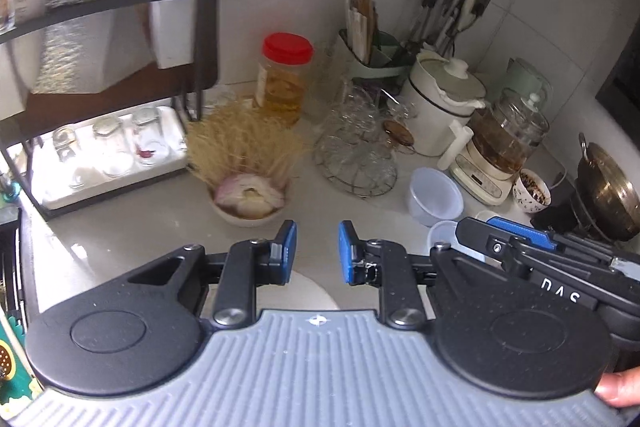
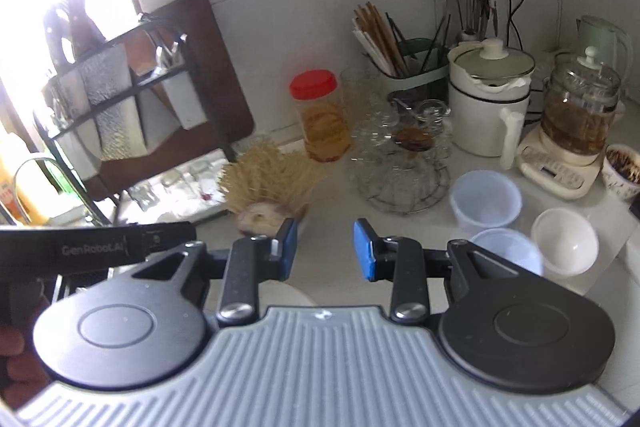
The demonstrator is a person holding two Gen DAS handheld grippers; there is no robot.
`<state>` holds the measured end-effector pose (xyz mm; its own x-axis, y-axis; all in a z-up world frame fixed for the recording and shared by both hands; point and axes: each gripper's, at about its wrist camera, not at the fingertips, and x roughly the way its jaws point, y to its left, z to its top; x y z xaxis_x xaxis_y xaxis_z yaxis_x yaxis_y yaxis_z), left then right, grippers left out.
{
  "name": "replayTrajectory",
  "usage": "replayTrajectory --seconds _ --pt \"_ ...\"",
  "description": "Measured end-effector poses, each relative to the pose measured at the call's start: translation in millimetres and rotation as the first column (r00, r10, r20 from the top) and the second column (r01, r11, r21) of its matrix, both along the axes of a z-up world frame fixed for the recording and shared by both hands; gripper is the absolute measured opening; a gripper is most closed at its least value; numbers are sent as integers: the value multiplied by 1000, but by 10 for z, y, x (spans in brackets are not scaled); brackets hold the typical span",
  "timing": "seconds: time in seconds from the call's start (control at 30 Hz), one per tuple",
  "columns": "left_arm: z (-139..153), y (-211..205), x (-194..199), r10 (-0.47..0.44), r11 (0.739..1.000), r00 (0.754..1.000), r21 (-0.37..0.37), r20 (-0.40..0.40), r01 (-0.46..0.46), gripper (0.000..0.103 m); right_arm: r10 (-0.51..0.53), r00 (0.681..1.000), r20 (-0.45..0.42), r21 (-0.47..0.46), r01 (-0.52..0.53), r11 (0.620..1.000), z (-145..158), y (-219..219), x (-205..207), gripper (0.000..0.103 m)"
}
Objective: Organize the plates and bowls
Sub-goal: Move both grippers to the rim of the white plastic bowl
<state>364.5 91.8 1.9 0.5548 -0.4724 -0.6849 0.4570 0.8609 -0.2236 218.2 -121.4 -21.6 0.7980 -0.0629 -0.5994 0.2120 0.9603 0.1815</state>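
Observation:
My left gripper is open and empty above the pale counter, just over a white plate whose edge shows between its arms. My right gripper is open and empty too, with the same plate partly hidden under its left arm. Clear plastic bowls stand to the right: one upright, a second behind the right finger, and a white one beyond. They also show in the left wrist view. A bowl holding an onion sits ahead.
A black dish rack with a tray of glass jars stands at the left. A red-lidded jar, a wire stand of glasses, a white pot, a glass kettle and a dark wok crowd the back and right.

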Motion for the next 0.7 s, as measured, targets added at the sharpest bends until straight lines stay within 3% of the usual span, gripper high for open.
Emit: replayTrajectory --seconds 0.63,0.7 --pt "-541 -1875 -146 -84 996 990 34 -112 88 29 -153 983 -102 71 161 984 -455 -1786 -310 35" --pt "-647 -2016 -118 -87 995 987 40 -137 94 34 -158 980 -121 103 171 980 -551 -1954 -334 51"
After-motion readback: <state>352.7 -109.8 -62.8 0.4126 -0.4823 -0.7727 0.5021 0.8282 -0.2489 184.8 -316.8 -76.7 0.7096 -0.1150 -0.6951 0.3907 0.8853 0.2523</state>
